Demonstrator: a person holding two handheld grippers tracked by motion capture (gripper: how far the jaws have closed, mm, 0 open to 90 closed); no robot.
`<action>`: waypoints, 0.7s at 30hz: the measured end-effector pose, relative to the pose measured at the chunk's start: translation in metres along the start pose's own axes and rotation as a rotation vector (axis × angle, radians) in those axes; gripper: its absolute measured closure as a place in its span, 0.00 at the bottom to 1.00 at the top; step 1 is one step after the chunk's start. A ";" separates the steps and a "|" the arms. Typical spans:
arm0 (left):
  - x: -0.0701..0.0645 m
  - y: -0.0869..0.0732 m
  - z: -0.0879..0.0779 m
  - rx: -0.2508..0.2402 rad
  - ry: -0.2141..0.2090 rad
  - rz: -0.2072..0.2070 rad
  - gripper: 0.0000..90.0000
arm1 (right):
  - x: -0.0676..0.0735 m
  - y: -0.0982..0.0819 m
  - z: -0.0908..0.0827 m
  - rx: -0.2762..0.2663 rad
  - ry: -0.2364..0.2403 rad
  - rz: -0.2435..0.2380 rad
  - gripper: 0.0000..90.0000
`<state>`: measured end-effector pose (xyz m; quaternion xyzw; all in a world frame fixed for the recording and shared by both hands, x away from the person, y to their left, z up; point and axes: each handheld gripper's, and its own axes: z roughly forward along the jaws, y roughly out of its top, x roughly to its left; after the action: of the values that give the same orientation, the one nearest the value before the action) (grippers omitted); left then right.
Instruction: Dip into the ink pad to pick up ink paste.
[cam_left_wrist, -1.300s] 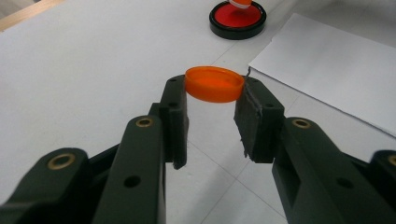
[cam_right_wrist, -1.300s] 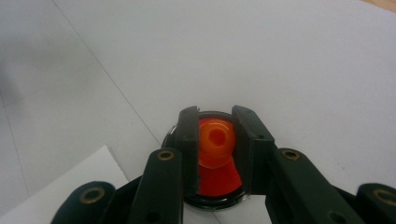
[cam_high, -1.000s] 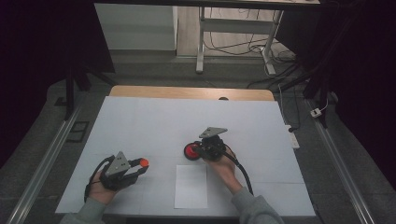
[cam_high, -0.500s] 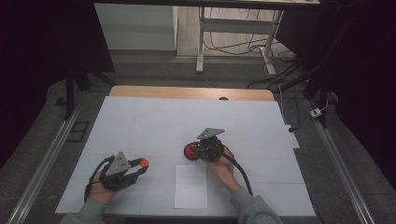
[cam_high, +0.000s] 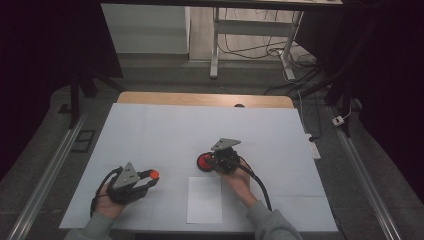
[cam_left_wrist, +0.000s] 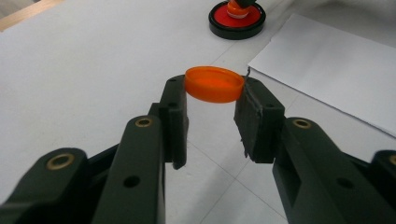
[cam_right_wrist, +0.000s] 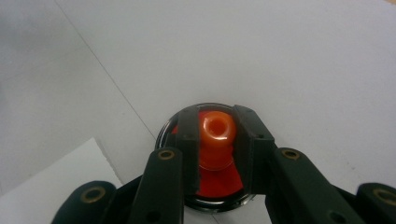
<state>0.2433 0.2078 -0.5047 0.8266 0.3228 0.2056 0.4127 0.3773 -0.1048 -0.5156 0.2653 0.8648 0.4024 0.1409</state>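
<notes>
Left claw (cam_left_wrist: 212, 100) pinching orange cap (cam_left_wrist: 214, 84), right claw (cam_right_wrist: 215, 140) clamping stamp (cam_right_wrist: 215, 133) on ink pad (cam_right_wrist: 210, 186)

- A flat, round orange plastic cap (cam_left_wrist: 215, 84) is held level above the white table surface, near its front-left part.
- A small orange plastic stamp with a rounded knob (cam_right_wrist: 217, 133) stands upright in a round black-rimmed red ink pad (cam_high: 204, 161), near the middle, just behind a white paper sheet (cam_high: 204, 200) at the front edge.
</notes>
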 end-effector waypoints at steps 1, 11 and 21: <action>0.000 0.000 0.000 0.000 -0.001 0.000 0.72 | 0.000 0.000 0.000 -0.002 0.000 -0.001 0.80; -0.001 0.000 0.000 0.000 0.000 0.003 0.72 | -0.001 -0.002 0.000 -0.013 0.007 0.005 0.80; -0.001 0.000 -0.001 -0.003 0.001 0.006 0.72 | 0.001 -0.004 0.000 -0.024 -0.006 -0.007 0.80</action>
<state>0.2420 0.2073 -0.5039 0.8270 0.3200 0.2076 0.4130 0.3749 -0.1067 -0.5184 0.2617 0.8603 0.4115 0.1484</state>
